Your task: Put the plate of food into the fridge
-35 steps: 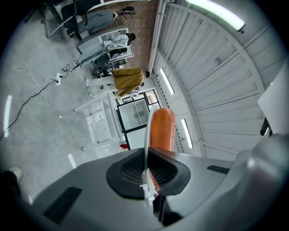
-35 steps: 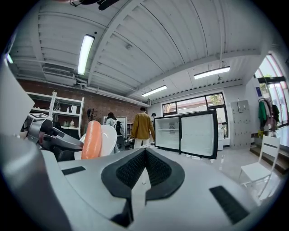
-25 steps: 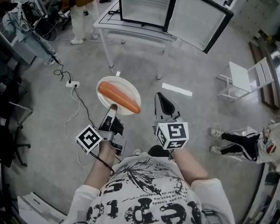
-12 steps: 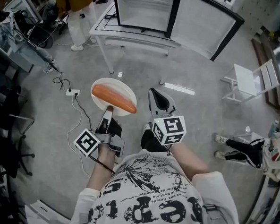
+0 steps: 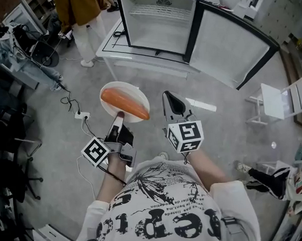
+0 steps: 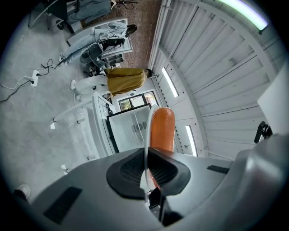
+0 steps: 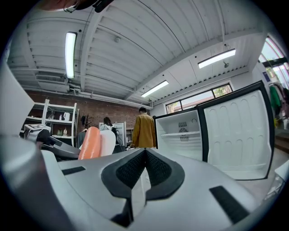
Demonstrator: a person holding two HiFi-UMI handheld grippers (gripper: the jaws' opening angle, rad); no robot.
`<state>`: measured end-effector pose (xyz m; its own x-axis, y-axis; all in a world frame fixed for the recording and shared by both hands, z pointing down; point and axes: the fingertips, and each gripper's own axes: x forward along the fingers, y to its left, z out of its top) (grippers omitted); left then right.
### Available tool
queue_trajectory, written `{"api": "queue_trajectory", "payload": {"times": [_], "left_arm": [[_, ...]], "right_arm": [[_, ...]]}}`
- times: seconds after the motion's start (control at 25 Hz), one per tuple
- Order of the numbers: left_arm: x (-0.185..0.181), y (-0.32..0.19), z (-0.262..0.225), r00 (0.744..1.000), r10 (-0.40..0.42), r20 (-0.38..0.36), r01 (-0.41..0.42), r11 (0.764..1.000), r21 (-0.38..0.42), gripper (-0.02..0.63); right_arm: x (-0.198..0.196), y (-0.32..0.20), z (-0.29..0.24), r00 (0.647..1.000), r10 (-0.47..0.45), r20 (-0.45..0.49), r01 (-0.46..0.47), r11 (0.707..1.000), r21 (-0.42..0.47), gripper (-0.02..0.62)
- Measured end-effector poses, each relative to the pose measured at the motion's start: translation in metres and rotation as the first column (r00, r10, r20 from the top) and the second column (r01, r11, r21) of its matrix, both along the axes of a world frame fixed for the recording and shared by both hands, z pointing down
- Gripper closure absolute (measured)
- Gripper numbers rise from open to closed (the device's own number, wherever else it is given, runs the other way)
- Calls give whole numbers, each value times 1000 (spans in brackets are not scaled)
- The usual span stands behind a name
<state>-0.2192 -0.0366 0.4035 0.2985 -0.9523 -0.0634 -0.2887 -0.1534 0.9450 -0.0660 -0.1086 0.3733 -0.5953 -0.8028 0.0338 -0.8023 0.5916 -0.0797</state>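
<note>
Step in hand, judged: carry toward fridge.
- One fridge (image 5: 158,23) stood on white table (image 5: 110,37); its one door (image 5: 233,43) hung wide open.
- One plate (image 5: 130,90) rode level over floor, well short of fridge.
- Two grippers: left gripper (image 5: 120,115) pinched plate rim; right gripper (image 5: 173,105) was clamped on nothing.
- One orange sausage (image 5: 125,104) lay on plate.

Next move: bring plate level through opening; tilt risks sausage rolling.

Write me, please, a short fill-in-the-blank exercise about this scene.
1. The left hand-held gripper grips the white plate by its ____.
2. The sausage on the plate is ____ in colour.
3. The door of the fridge stands ____.
4. The right hand-held gripper, jaws shut, holds ____.
Missing words: rim; orange; open; nothing.
</note>
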Motion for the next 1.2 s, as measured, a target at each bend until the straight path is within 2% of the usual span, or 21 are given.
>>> {"api": "queue_trajectory", "payload": {"times": [0.36,0.6,0.88,1.2], "left_arm": [[12,-93,3,998,56,-12,-56,998,-8,586],[11,-151,11,991,136,-8,-136,991,-8,586],[0,-243,7,966,258,6,-258,966,22,586],[-26,-339,-14,921,388,-24,-386,921,58,586]], "right_arm": [[15,-76,4,996,59,-66,-56,997,47,595],[17,-116,17,987,135,-90,-131,990,51,595],[1,-183,18,964,251,-83,-245,966,76,595],[-37,-248,8,926,363,-104,-354,931,95,595]]}}
